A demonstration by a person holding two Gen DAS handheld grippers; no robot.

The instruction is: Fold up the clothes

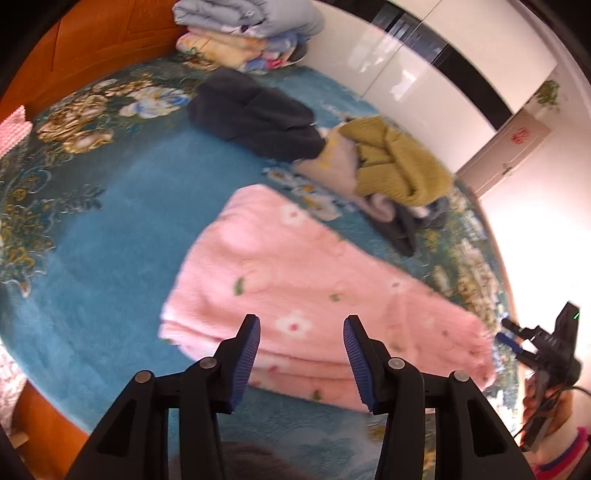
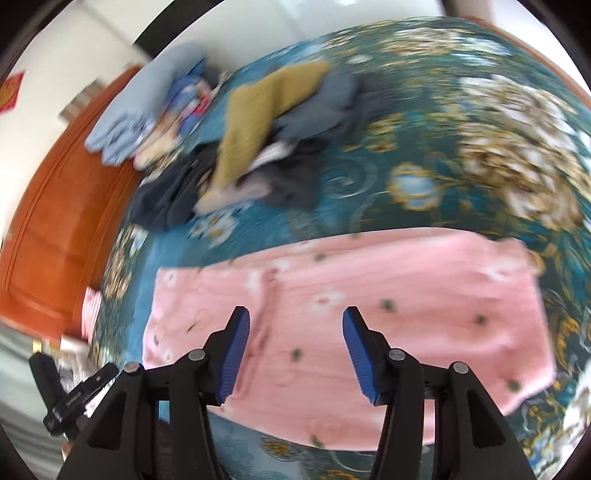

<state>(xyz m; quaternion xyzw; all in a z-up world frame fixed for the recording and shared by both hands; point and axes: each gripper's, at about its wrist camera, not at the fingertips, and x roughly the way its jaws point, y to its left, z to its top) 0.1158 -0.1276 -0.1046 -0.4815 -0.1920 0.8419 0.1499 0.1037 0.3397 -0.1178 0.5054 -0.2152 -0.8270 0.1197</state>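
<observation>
Clothes are lying folded as a pink garment (image 1: 317, 295) on the bed (image 1: 110, 229), both grippers' jaws hanging spread and empty, so its loose stacked layers are risking sliding apart.

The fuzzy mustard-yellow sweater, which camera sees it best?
The left wrist view: the mustard-yellow sweater looks fairly sharp there, crumpled on pale and grey clothes. The right wrist view shows it smeared by motion blur.

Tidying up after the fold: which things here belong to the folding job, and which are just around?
Job:
- pink floral garment, folded flat
- mustard garment on the unfolded heap
- dark garment
- left gripper
- right gripper

Just around:
- stacked bedding
- wooden headboard
- floral bedspread
</observation>
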